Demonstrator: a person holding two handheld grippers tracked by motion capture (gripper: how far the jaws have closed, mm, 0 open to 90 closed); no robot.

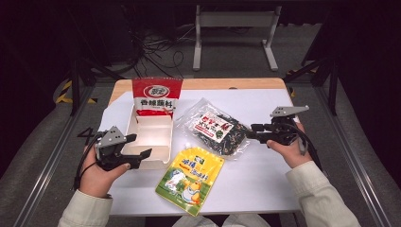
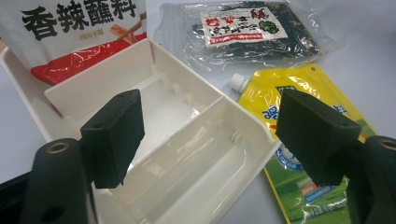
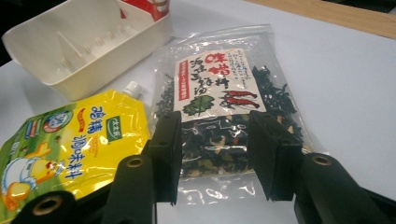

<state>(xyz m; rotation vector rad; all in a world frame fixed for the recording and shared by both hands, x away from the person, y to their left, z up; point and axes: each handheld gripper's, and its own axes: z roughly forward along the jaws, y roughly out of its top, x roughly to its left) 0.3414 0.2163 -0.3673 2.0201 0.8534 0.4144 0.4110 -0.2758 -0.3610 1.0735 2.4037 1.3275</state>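
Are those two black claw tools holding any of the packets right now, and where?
Nothing is held. The left gripper stands open over the white tray; the right gripper is open, reaching toward the clear bag of dark dried food.

High view looks down over the table [image 1: 265, 184] — both gripper views, low and close, share the yellow pouch [image 2: 299, 140].

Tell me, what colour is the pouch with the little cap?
The spouted pouch is bright yellow with green at its bottom, and its cap is white. The right gripper view shows it best.
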